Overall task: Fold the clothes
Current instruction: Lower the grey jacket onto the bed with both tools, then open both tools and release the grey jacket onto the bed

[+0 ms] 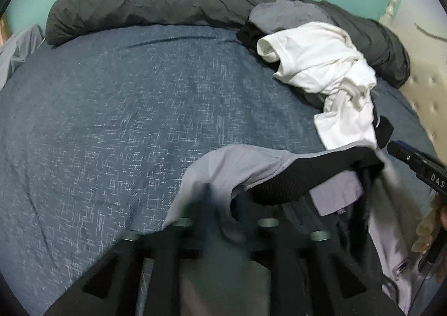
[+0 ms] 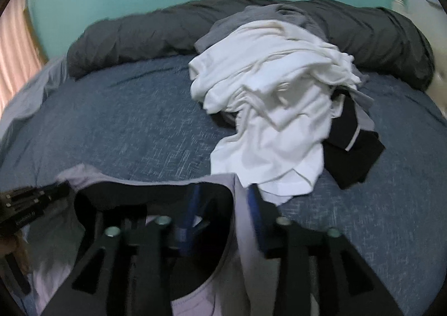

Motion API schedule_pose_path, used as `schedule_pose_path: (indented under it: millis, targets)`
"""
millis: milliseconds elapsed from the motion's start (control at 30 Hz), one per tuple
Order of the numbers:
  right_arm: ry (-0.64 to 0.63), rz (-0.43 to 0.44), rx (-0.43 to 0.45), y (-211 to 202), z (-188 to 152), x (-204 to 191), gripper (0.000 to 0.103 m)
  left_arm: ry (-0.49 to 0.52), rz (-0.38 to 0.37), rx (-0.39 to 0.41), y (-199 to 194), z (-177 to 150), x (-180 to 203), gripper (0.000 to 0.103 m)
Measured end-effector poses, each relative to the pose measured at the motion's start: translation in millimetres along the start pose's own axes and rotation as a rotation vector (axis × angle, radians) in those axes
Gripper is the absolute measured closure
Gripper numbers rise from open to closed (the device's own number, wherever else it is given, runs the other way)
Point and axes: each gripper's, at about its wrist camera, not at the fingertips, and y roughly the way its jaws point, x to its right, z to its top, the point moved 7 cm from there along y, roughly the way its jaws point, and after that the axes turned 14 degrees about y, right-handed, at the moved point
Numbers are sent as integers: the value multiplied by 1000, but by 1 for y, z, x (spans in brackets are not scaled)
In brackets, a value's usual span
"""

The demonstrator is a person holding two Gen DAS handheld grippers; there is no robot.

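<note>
I am holding a light grey garment with a black waistband (image 1: 293, 173), likely shorts, lifted between my two claws over the near edge of the bed (image 1: 125, 109). My left claw (image 1: 223, 204) is blurred, and I think its fingers pinch the grey cloth beside the waistband, though I cannot be sure. My right claw (image 2: 223, 204) stands fairly narrow, with a strip of the grey cloth running between its blue-padded fingers (image 2: 252, 204), so it appears to grip the other side. I judge this to be the spreading step: the garment next needs laying flat on the blue bedcover before any fold. Beyond it lies a heap of unfolded clothes, a white shirt (image 2: 268, 109) on top, against a rolled dark duvet (image 1: 156, 0).
</note>
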Motion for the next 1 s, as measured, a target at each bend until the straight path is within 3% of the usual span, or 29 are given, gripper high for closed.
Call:
schedule_pose_path:
  millis: [33,267,533,700,1000]
  targets:
    - [14,1,6,-2,-1,5,43,7,-5,16,-8,2,2,38]
    - [140,129,64,-80,-31,37,42,27,-20,89,-81,-10,11,32]
    - [205,153,24,-166,-110,92,41,-16,-14,85,-152,-99,10,32]
    - [351,125,0,-201,-171,133,41,-71,-5,64,-177,-156,15,32]
    - [455,189,-3,-236,-247,134,41,-86,-9,96,-210,-223,53,32]
